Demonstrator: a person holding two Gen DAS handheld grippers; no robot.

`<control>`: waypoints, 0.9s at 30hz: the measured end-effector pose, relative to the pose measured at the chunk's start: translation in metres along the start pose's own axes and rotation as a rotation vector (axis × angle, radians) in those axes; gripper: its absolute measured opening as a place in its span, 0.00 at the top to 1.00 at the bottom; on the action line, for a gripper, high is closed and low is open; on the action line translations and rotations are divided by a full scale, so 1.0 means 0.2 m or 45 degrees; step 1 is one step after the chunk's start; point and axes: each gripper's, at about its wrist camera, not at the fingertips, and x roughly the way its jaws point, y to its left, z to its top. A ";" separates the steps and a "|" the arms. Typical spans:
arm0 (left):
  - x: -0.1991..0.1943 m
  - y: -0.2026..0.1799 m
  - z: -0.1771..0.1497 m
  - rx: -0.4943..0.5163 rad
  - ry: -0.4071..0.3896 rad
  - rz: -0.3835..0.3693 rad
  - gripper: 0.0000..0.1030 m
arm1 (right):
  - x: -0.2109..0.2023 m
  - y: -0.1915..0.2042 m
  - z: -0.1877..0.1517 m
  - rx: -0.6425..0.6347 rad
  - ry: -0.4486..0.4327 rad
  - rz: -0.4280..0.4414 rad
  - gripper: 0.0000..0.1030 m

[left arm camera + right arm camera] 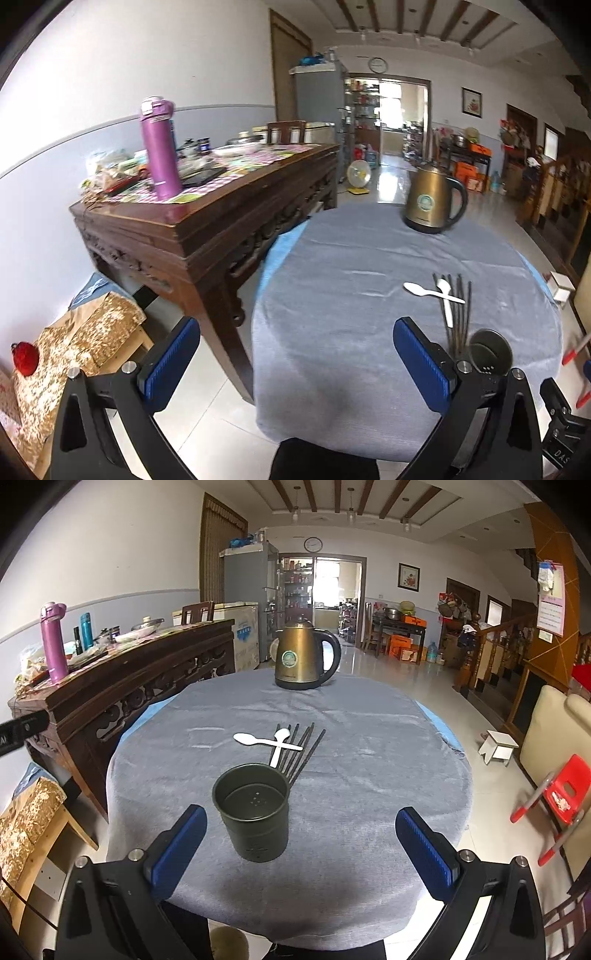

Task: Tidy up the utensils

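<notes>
Ahead — cup [252, 811] mid-cloth, edges clear.

black gripper [301, 843] frames, ribbed blue pads [181, 843], silver screws [136, 853]

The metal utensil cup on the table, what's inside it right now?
The metal utensil cup holds no utensils; its perforated bottom shows bare. The chopsticks and two white spoons lie behind it on the grey tablecloth.

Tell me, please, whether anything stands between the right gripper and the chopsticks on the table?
Yes: the metal utensil cup stands upright between the open right gripper and the chopsticks, hiding their near ends. Two white spoons also lie across them.
</notes>
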 end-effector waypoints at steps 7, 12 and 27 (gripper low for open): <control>0.00 0.20 0.03 -0.069 -0.027 0.146 0.00 | 0.01 0.08 0.00 -0.041 0.010 0.026 0.00; -0.04 0.38 0.03 -0.082 -0.086 0.339 0.00 | 0.01 0.14 0.00 -0.077 0.016 0.047 0.00; 0.28 0.38 -0.09 -0.019 0.281 0.148 0.00 | 0.08 0.22 -0.04 -0.116 0.077 0.117 0.00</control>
